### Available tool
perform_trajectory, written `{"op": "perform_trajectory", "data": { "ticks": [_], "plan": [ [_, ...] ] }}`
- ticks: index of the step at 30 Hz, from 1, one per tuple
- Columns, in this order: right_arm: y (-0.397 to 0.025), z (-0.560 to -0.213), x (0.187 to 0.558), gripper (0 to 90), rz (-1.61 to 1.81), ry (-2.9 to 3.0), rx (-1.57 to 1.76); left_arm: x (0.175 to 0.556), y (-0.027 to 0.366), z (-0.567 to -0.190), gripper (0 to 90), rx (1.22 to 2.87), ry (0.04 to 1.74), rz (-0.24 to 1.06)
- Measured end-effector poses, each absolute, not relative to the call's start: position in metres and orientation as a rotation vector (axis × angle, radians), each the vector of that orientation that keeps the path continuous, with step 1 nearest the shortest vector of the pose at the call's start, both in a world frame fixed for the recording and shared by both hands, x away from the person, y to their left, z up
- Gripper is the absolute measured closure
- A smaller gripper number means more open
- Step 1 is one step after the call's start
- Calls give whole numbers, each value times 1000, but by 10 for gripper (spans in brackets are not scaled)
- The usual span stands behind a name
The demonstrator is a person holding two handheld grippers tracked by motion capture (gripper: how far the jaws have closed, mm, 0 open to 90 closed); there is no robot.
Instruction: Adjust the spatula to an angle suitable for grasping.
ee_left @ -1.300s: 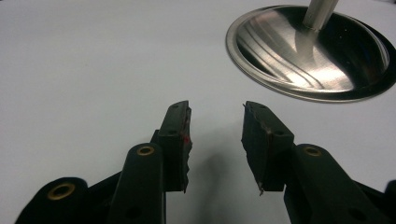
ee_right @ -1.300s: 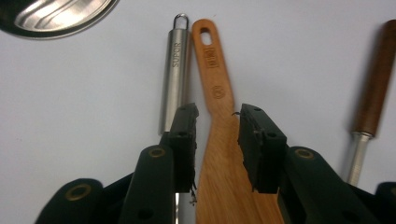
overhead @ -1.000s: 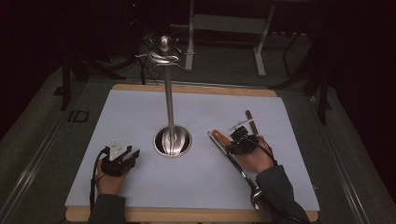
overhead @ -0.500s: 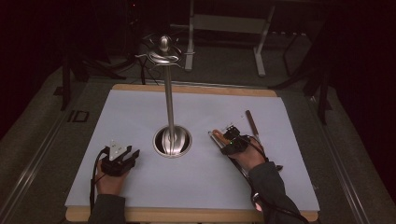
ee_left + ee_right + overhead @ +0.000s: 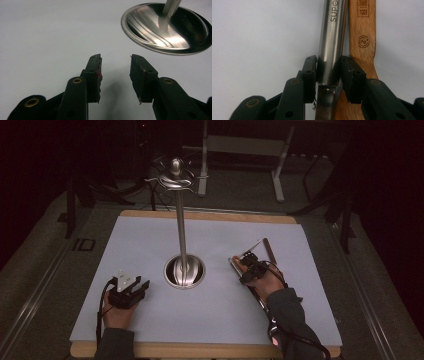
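1. Right hand-held gripper [image 5: 328, 60]: clamped on the handle of the steel utensil [image 5: 332, 37], jaws pressed against both sides of it.
2. Changed over the last second: nudged a little toward the stand [image 5: 182, 235] and settled onto the handle, so the grasp looks made.
3. Steel utensil: right of the stand's round base, low over the surface [image 5: 225, 320], just beside the wooden utensil [image 5: 363, 37]. Hard to tell whether the two touch.
4. Left hand-held gripper [image 5: 115, 58]: unmoved, resting near the base with jaws moderately apart and nothing between them.
5. Meaning for the work: pick-up stage likely finished. Next probably a lift toward the hooks [image 5: 175, 179] at the top of the stand.
6. Risk: dragging the wooden utensil along, since it lies so close to the right jaw.
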State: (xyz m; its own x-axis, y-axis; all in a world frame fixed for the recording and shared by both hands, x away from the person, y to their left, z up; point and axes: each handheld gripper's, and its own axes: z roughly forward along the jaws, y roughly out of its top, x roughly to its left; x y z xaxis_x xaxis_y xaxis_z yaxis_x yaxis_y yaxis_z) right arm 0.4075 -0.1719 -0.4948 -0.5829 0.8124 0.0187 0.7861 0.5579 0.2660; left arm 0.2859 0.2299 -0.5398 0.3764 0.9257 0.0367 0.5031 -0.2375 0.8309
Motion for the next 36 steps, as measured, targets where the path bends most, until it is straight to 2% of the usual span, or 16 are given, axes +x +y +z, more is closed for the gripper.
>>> {"op": "perform_trajectory", "data": {
  "ticks": [12,36],
  "plan": [
    [-166,-496,409,682,302,2658,1384,286,230,-540,613,1878,1238,706],
    [-174,-461,400,690,560,2629,1368,286,230,-540,613,1880,1238,705]
  ]
}}
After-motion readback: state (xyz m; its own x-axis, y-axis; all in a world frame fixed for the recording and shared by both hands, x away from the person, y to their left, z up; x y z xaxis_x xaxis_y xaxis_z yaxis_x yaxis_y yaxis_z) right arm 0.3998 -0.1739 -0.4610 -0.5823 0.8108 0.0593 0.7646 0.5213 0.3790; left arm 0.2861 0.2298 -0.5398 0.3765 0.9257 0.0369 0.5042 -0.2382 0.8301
